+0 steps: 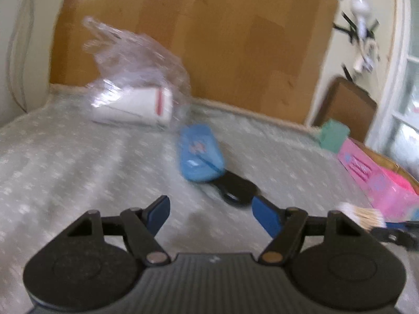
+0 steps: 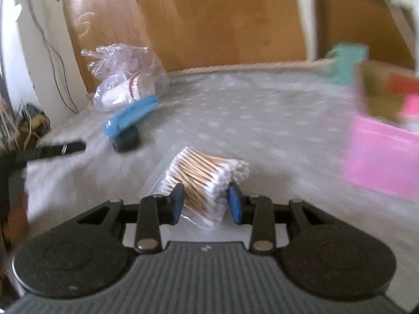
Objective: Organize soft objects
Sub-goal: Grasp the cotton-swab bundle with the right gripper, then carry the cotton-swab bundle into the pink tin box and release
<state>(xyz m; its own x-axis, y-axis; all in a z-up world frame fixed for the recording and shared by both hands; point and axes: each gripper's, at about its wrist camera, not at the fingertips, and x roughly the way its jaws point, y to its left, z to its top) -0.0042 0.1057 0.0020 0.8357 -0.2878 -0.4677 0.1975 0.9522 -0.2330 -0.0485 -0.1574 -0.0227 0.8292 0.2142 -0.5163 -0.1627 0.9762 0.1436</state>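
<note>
My right gripper (image 2: 207,204) is shut on a clear bag of cotton swabs (image 2: 204,180), held just above the grey bedspread (image 2: 262,120); the swabs also show in the left wrist view (image 1: 364,216) at the right edge. My left gripper (image 1: 209,212) is open and empty above the bedspread (image 1: 78,162). Ahead of it lies a blue tissue pack (image 1: 200,153) with a black object (image 1: 233,185) under its near end. A clear plastic bag with a white roll (image 1: 136,104) lies at the back; it also shows in the right wrist view (image 2: 125,86) beside the blue pack (image 2: 131,116).
A pink box (image 1: 377,175) and a teal box (image 1: 334,136) sit at the bed's right side; in the right wrist view the pink box (image 2: 379,154) is at the right. A wooden headboard (image 1: 209,39) stands behind. My left gripper's finger (image 2: 60,147) shows at the left.
</note>
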